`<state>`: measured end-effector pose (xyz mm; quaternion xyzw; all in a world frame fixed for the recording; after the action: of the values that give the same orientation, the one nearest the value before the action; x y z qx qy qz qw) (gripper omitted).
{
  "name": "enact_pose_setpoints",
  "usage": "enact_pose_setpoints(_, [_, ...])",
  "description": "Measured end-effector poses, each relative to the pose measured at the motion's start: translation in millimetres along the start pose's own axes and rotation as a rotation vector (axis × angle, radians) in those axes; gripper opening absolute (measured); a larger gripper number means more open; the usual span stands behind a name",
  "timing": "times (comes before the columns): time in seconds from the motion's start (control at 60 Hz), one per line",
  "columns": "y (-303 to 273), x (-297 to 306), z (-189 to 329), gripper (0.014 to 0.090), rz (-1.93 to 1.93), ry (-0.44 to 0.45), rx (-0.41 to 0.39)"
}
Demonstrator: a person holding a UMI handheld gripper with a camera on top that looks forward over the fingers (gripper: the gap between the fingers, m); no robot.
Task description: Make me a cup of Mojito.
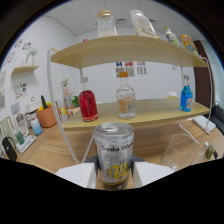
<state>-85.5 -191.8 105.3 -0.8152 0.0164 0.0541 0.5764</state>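
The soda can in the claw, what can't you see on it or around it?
- Soda can: its base is hidden behind the claw in the gripper view, and its label wraps out of sight.
- Clear cup beside it: its bottom is cut off by the dark lower edge.
- Top-shelf bottles: labels too small to read.

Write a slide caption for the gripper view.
Jaws shut on a soda water can, shelf bottles beyond.

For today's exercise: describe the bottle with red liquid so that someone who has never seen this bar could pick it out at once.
Find the curved wooden shelf unit beyond the soda can, which stands between the gripper fingers. On its lower shelf stand three bottles. The red bottle is the one nearest the orange pot; its neighbours are clear and blue.
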Motion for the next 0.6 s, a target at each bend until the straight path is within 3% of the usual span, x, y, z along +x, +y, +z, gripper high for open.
enact_pose_setpoints(0.217, [31, 0, 11, 0.0515, -0.044, 0.000, -0.037])
enact_pose_setpoints(0.417, [33, -3, 5, 0.0529, -0.093, -0.002, 0.006])
enact_pose_setpoints(0.6, [40, 0, -5, 0.0534, -0.089, 0.011, -0.011])
